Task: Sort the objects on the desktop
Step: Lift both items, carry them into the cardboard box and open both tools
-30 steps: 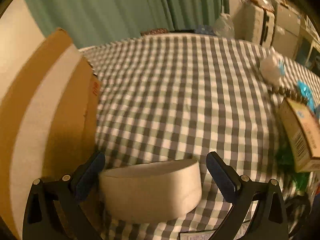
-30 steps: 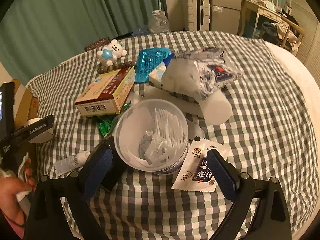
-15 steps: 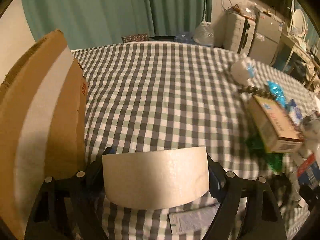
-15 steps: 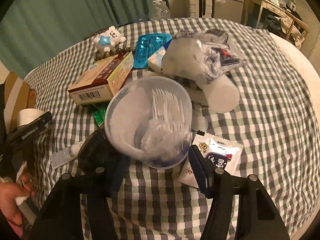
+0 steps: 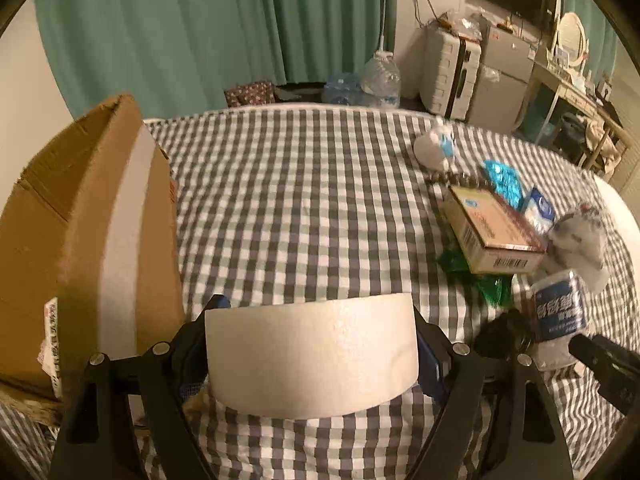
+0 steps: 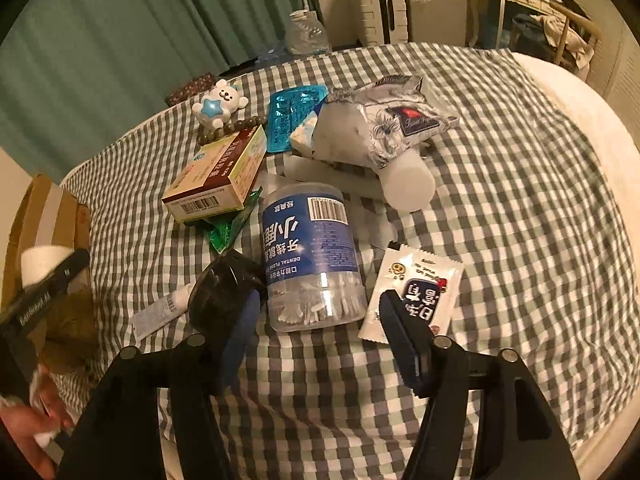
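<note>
My left gripper (image 5: 316,320) is shut on a white tape roll (image 5: 312,356), held above the checked cloth beside a cardboard box (image 5: 80,240). The same roll (image 6: 44,258) shows at the left edge of the right wrist view. A clear dental floss jar (image 6: 312,256) with a blue label lies on its side, its base toward my right gripper (image 6: 320,308). That gripper's jaws are opening. The jar's base sits between them with a gap at each pad. A black round lid (image 6: 224,292) rests against the left finger.
Behind the jar lie a medicine box (image 6: 218,184), a green packet (image 6: 228,228), a bear toy (image 6: 220,104), a blue blister pack (image 6: 292,116), a silver bag (image 6: 380,120) and a white cylinder (image 6: 408,184). A white sachet (image 6: 416,288) and a small tube (image 6: 160,312) flank the gripper.
My left gripper closed on the tape roll and lifted it off the cloth. The right jaws narrowed around the upright jar, which then tipped onto its side.
</note>
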`<state>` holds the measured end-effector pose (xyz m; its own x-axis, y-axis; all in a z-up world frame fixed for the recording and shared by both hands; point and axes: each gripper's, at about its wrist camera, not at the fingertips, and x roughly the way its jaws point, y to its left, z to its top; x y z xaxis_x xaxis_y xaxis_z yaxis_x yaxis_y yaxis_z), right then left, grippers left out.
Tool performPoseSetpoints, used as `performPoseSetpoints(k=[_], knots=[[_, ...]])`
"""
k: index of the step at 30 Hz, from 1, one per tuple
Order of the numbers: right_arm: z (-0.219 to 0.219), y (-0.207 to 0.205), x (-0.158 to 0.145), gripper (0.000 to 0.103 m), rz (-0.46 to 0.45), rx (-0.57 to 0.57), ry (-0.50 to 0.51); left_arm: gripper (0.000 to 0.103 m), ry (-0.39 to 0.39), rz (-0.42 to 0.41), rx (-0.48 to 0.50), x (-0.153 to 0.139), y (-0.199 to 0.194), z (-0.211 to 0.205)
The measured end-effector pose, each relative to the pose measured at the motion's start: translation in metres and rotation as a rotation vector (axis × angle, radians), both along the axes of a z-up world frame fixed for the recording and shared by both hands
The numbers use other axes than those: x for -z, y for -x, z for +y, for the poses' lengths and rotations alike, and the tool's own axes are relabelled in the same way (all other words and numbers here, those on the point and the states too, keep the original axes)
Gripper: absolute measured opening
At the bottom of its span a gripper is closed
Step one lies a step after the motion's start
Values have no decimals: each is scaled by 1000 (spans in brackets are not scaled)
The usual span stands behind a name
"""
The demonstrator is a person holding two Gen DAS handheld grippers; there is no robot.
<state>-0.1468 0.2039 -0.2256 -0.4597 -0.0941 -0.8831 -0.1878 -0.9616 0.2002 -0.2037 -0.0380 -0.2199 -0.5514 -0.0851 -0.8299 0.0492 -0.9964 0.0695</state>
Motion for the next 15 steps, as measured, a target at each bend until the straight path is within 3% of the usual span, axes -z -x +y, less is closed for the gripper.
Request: performPoseSetpoints(k=[5,10,11,15], knots=[[-8,28,21,66,-25,-25,-35,84,15,-49,26,25,15,11],[-4,54,51,68,-70,-26,39,84,11,-91,36,43,27,18],[-4,56,50,64,-67,-29,38,84,7,-94,40,43,28,20],[-9,51,36,63,-46,-40,4,84,-1,-69,58,29,23,25]])
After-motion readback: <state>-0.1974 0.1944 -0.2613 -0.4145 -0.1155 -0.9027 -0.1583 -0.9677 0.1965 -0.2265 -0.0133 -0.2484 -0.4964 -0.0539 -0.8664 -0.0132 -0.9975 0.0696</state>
